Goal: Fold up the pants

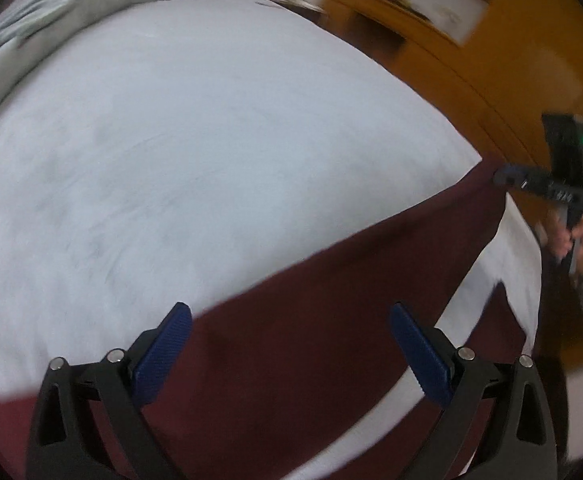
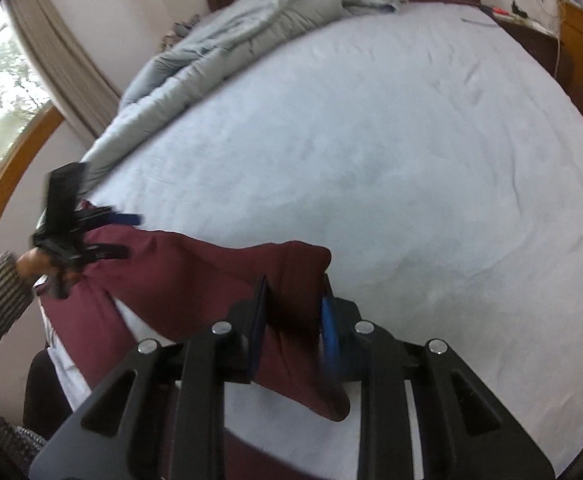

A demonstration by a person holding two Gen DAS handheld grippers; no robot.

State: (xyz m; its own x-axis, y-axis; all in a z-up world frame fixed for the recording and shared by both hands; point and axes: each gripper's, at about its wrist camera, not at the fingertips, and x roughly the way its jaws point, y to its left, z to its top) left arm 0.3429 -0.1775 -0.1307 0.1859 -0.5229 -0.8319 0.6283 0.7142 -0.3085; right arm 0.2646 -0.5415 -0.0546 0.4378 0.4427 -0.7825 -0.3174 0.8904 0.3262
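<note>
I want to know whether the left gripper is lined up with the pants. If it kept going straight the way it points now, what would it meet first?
Most likely the maroon pants: the left gripper is open and aimed downward with the fabric spread between its fingers, on the bed sheet. Depth is unclear, so the gap above the cloth cannot be judged.

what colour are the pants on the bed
Dark maroon pants, clearest in the right wrist view.

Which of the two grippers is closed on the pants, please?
The right gripper: its blue pads pinch a fold of the maroon pants. The left gripper hangs wide open above the cloth, gripping nothing.
</note>
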